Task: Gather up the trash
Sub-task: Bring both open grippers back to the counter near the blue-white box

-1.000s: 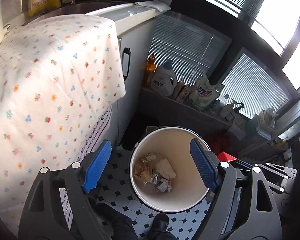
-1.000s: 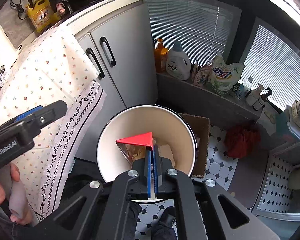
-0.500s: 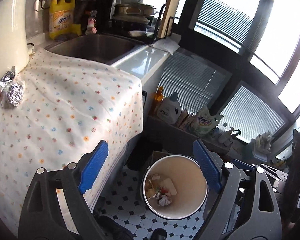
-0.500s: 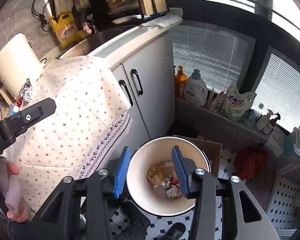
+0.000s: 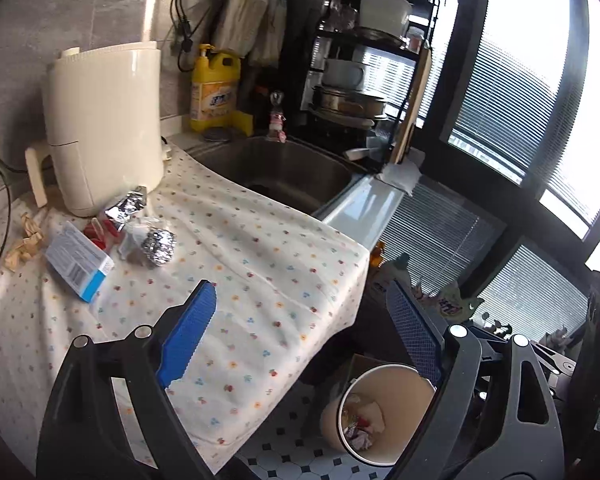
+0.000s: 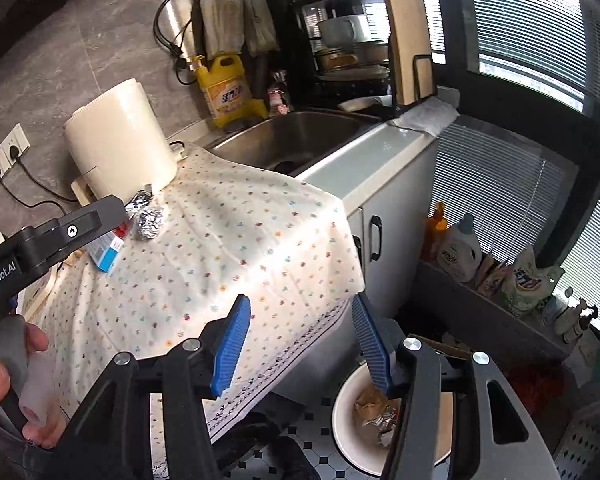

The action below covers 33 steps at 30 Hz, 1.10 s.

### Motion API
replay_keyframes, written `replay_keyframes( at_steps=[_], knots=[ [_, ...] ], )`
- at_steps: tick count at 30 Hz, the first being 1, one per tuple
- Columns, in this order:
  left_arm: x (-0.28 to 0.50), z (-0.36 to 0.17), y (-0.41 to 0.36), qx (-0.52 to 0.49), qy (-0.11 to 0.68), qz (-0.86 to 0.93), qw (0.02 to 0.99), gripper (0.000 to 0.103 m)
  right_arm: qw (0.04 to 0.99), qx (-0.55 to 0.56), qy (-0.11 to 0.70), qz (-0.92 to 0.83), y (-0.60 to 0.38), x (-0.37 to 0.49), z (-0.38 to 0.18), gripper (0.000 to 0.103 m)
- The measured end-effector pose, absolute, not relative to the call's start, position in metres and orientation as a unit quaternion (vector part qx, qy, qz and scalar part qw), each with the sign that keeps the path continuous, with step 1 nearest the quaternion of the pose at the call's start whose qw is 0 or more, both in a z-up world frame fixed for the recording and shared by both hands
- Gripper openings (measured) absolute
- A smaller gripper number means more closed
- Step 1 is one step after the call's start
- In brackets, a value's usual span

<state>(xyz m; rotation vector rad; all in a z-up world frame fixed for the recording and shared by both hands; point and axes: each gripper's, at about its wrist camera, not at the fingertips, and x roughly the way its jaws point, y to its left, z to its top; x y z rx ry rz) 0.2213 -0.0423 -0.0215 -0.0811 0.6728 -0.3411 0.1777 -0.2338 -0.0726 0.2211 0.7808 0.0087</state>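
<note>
Trash lies on the flowered cloth (image 5: 260,264) at the counter's far left: a foil ball (image 5: 159,243), a foil wrapper (image 5: 126,208), a blue and white box (image 5: 78,262), red scraps (image 5: 100,232) and crumpled paper (image 5: 22,244). My left gripper (image 5: 300,292) hangs open over the cloth's near edge, holding nothing. My right gripper (image 6: 300,304) is above the cloth's corner, its jaws opening with nothing between them. Below on the floor stands the cream bin (image 5: 400,390), (image 6: 342,420), with wrappers and paper inside. In the right wrist view a hand (image 6: 4,368) holds the left tool's black frame (image 6: 60,236).
A cream appliance (image 5: 104,128) stands behind the trash, with a yellow detergent bottle (image 5: 214,88) and the steel sink (image 5: 284,168) to its right. A dish rack (image 5: 360,60) fills the corner. Cabinet doors (image 6: 384,232) and a ledge of bottles (image 6: 460,248) flank the bin.
Both grippers rose from over the bin and tilted up toward the countertop. The right gripper opened and let go of the red triangular scrap; the left stayed open.
</note>
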Motion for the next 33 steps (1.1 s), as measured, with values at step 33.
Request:
replay_keyframes(
  at_steps=[33],
  knots=[
    [0.244, -0.035, 0.164, -0.073, 0.326, 0.066, 0.94, 0.09, 0.896, 0.025, 0.394, 0.201, -0.01, 0.275, -0.078, 0.074]
  ],
)
